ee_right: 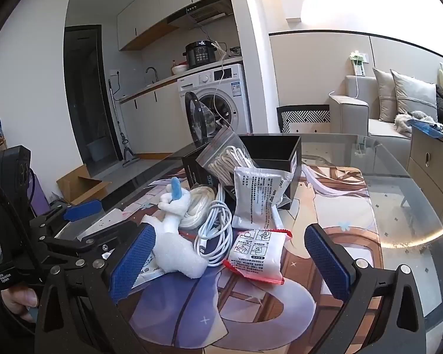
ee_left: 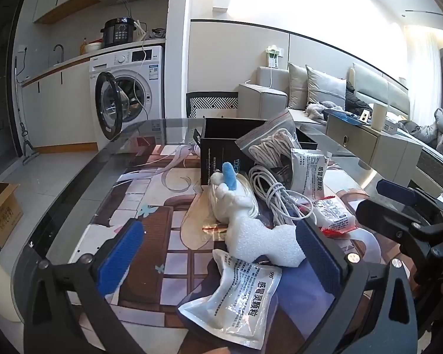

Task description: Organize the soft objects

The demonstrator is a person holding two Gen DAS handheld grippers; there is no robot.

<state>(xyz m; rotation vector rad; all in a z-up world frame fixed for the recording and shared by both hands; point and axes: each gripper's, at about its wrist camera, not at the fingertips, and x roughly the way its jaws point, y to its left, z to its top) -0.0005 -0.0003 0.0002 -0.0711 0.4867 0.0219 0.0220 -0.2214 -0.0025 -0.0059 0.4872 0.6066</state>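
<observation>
A white plush toy (ee_left: 251, 236) with a blue ear lies in the middle of the glass table (ee_left: 73, 200), over a silver sachet (ee_left: 236, 298). Behind it are a coiled white cable (ee_left: 277, 197), a red-edged packet (ee_left: 333, 215), a second silver sachet (ee_left: 307, 171) and a zip bag of white rope (ee_left: 271, 144), both leaning on a black box (ee_left: 221, 147). My left gripper (ee_left: 218, 227) stands open around the plush's near end. My right gripper (ee_right: 230, 230) is open just short of the red-edged packet (ee_right: 255, 253), with the plush (ee_right: 177, 247) by its left pad.
A printed mat (ee_right: 325, 200) covers the table under the glass. Beyond the far edge stand a washing machine (ee_left: 127, 88) with its door open, a sofa (ee_left: 280, 97) and a low cabinet (ee_left: 369, 144). A cardboard box (ee_left: 0, 206) sits on the floor at left.
</observation>
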